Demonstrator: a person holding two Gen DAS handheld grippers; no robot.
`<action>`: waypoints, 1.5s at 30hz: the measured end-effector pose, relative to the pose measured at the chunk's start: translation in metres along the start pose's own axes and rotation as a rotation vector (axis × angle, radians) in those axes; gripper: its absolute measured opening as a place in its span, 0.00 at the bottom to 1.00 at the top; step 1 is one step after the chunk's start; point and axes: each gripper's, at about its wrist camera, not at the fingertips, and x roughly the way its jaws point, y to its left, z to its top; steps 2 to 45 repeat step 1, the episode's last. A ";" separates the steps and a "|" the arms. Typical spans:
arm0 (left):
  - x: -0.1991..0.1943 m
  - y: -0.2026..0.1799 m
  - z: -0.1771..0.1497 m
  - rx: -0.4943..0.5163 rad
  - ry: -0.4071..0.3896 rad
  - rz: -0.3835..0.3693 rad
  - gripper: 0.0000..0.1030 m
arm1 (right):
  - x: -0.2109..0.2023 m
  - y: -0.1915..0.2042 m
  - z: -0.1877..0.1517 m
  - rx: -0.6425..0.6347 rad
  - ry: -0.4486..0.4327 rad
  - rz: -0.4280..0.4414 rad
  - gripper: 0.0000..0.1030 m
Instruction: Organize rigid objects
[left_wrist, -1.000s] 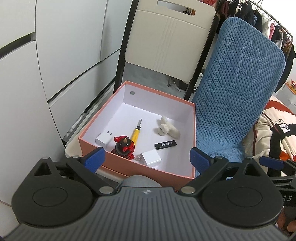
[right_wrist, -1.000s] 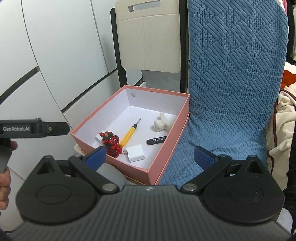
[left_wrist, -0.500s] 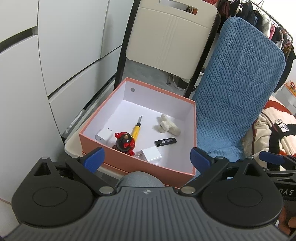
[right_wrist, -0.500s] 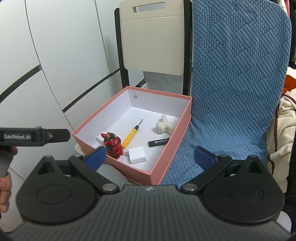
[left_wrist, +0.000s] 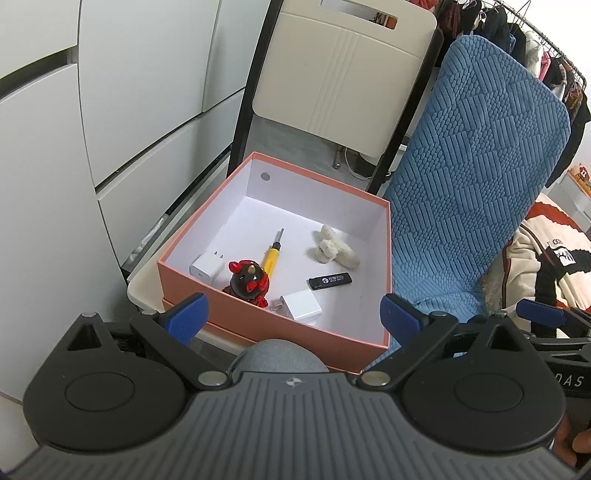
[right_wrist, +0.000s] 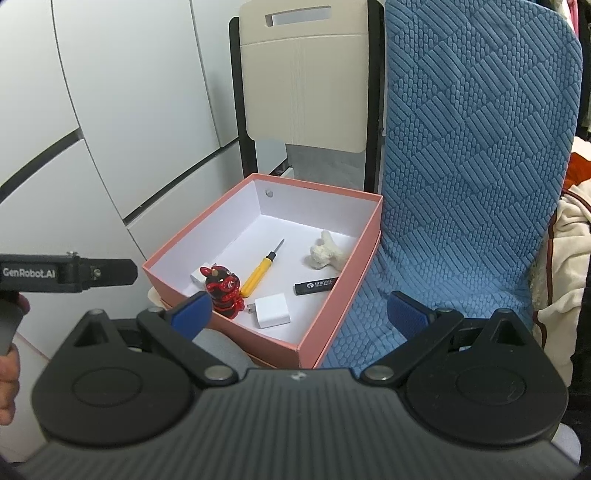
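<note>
Left wrist view: the left claw (left_wrist: 291, 314) hangs released, jaws spread wide with nothing between them, above the near rim of the pink box (left_wrist: 273, 325). Inside, towards 10 o'clock from the claw, a white charger (left_wrist: 207, 266) lies against the near-left wall; beside it stands a glossy red-and-black figurine (left_wrist: 248, 282), probably hard, slick and breakable, best pinched across its body. At 12 o'clock lies a yellow screwdriver (left_wrist: 271, 253), stiff and light, best gripped across the handle. A second white charger (left_wrist: 302, 305) sits nearest the claw, boxy with flat faces that suit the pads. A black USB stick (left_wrist: 330, 280) lies flat at 1 o'clock, thin, so grip its long edges. The cream plush toy (left_wrist: 332, 249) beyond looks soft

Right wrist view: the right claw (right_wrist: 299, 310) is also released and empty, over the box's near corner. The figurine (right_wrist: 221, 291) is at 11 o'clock, the nearer charger (right_wrist: 272, 310) just ahead, the screwdriver (right_wrist: 260, 271) behind it, and the USB stick (right_wrist: 316, 285) at 1 o'clock
</note>
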 end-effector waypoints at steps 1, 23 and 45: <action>0.000 0.000 0.000 0.000 0.000 -0.001 0.98 | 0.000 0.000 0.000 -0.001 -0.001 0.002 1.00; 0.000 0.000 0.000 0.000 0.000 -0.001 0.98 | 0.000 0.000 0.000 -0.001 -0.001 0.002 1.00; 0.000 0.000 0.000 0.000 0.000 -0.001 0.98 | 0.000 0.000 0.000 -0.001 -0.001 0.002 1.00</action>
